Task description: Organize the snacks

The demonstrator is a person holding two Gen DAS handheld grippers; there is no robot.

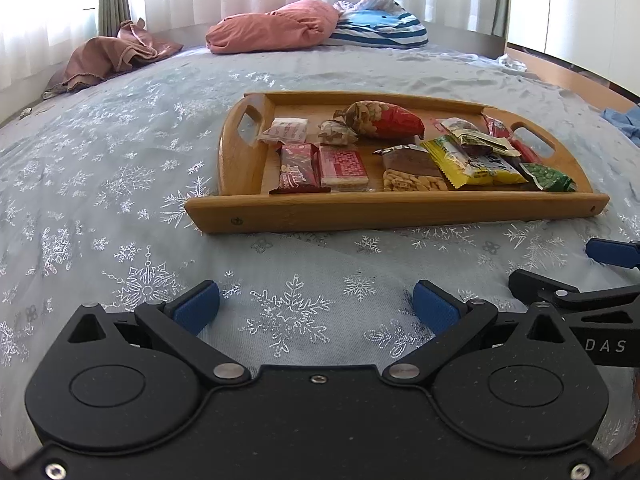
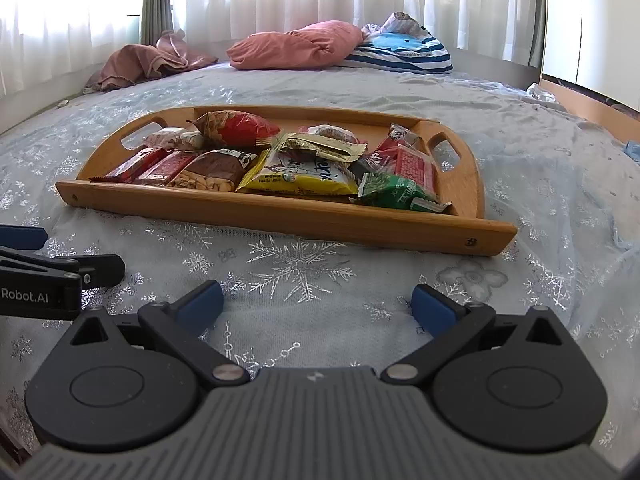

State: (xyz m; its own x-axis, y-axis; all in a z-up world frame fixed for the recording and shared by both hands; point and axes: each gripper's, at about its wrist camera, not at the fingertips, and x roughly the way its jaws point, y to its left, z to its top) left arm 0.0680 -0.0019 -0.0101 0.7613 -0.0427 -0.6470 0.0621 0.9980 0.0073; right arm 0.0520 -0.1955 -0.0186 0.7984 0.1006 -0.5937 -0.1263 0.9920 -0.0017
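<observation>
L tongs (image 1: 316, 308): spread wide, empty, low over bed, nothing btwn pads.
R tongs (image 2: 316, 308): spread wide too, empty; side by side w/ L, close.
Tray (image 1: 400, 210): straight ahead of both tongs, apart from them, on bed; long axis runs across the line the tongs point along. Near wall faces the tongs.
Nearer hand: L end of tray + red bars (image 1: 298, 168) nearer L tongs; green pack (image 2: 396, 192) at R end nearer R tongs. About equal reach to middle.
Snacks: all in tray, loosely piled; yellow pack (image 2: 296, 178) mid, peanut bag (image 1: 380, 120) at back.
Materials: tray smooth wood, cut-out handles; wrappers crinkly foil/plastic, likely slippery; bed (image 1: 120, 200) soft, snowflake cover, would give under push.
</observation>
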